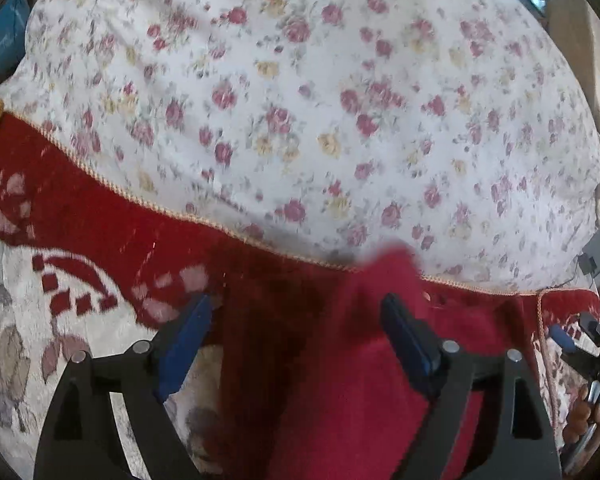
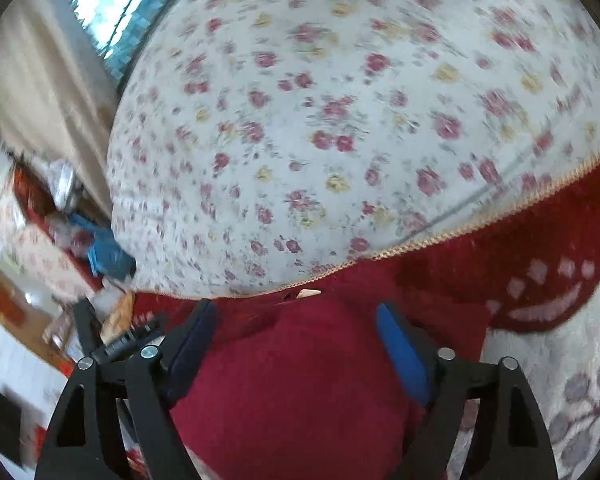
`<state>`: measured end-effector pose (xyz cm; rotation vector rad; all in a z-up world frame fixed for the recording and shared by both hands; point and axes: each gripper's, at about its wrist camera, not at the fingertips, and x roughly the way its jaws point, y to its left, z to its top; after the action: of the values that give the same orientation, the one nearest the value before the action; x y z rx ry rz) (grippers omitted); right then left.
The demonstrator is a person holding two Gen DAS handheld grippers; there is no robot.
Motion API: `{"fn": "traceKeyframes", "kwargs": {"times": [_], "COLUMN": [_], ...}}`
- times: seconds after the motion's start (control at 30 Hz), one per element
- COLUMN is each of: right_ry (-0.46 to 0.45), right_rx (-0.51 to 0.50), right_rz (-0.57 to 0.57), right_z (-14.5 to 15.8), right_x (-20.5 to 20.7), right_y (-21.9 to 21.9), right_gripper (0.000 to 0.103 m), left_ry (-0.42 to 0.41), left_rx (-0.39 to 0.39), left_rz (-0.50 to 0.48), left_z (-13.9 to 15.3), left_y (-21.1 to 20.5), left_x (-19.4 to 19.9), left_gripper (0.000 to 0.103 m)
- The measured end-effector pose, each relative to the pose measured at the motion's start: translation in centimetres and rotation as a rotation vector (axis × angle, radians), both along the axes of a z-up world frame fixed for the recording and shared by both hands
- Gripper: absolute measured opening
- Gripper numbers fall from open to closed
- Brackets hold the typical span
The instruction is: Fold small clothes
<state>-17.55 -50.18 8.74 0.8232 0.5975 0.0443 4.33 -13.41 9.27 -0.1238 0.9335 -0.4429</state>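
Note:
A small dark red fleece garment (image 1: 340, 360) lies on a red and cream blanket, right under both grippers. In the left wrist view my left gripper (image 1: 296, 312) is open, its blue pads (image 1: 404, 336) spread wide over the cloth, and a raised fold of the garment bulges near the right pad. In the right wrist view the same garment (image 2: 300, 380) fills the space between the spread fingers of my right gripper (image 2: 296, 316), which is open. A small tan tag (image 2: 310, 293) shows at the garment's far edge. The right gripper also shows at the left wrist view's right edge (image 1: 572, 340).
A white floral bedsheet (image 1: 300, 100) covers the bed beyond the blanket's braided edge (image 1: 140, 200). The patterned blanket (image 2: 560, 280) extends to the sides. Beige curtain (image 2: 40, 92), a window and cluttered items with a blue object (image 2: 108, 252) lie past the bed's edge.

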Motion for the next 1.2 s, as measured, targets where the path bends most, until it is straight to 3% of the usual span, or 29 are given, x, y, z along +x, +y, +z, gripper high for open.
{"fn": "traceKeyframes", "kwargs": {"times": [0.07, 0.13, 0.23, 0.3, 0.4, 0.47, 0.6, 0.63, 0.73, 0.83, 0.93, 1.07, 1.2], "right_ry": [0.014, 0.103, 0.269, 0.279, 0.291, 0.291, 0.244, 0.237, 0.263, 0.376, 0.394, 0.256, 0.223], "right_rx": [-0.019, -0.112, -0.224, -0.219, -0.164, -0.192, -0.217, -0.225, -0.298, -0.401, -0.46, -0.438, -0.406], "right_rz": [0.068, 0.132, 0.04, -0.041, -0.044, -0.028, -0.015, -0.004, 0.062, 0.104, 0.082, 0.139, 0.278], "right_z": [-0.5, -1.8, -5.5, -7.1, -8.4, -7.7, -4.5, -3.8, -3.2, -5.6, -3.7, 0.4, 0.4], "right_x": [0.6, 1.9, 4.4, 5.3, 6.8, 6.8, 3.5, 2.3, -0.1, -0.3, 0.3, 2.3, 7.5], "right_y": [1.6, 3.6, 2.8, 0.8, -0.7, -0.3, 1.1, 1.6, 4.0, 5.7, 7.1, 10.4, 16.0], "right_gripper": [0.068, 0.056, 0.046, 0.032, 0.032, 0.033, 0.058, 0.06, 0.06, 0.06, 0.06, 0.063, 0.063], "left_ry": [-0.019, -0.024, 0.016, 0.047, 0.053, 0.066, 0.022, 0.007, -0.011, 0.032, 0.053, 0.07, 0.105], "left_rx": [0.011, 0.076, 0.246, 0.291, 0.247, 0.234, 0.277, 0.294, 0.303, 0.303, 0.308, 0.264, 0.217], "left_rz": [-0.008, -0.02, -0.005, -0.007, 0.026, 0.028, 0.004, -0.005, -0.02, -0.023, -0.029, -0.002, 0.028], "left_z": [-0.2, -1.1, -4.1, -6.3, -7.2, -6.9, -5.0, -4.5, -3.4, -3.6, -3.7, -3.9, -5.3], "left_y": [-0.2, -1.2, -2.7, -2.9, -2.2, -1.7, -0.9, -0.6, 0.5, 1.4, 2.2, 3.6, 4.5], "left_x": [-0.4, -0.6, -0.3, 0.0, 0.1, 0.0, -1.7, -2.4, -4.8, -7.2, -9.6, -11.7, -11.0], "left_gripper": [0.085, 0.086, 0.086, 0.086, 0.092, 0.092, 0.092, 0.092, 0.092, 0.092, 0.092, 0.092, 0.092]}}
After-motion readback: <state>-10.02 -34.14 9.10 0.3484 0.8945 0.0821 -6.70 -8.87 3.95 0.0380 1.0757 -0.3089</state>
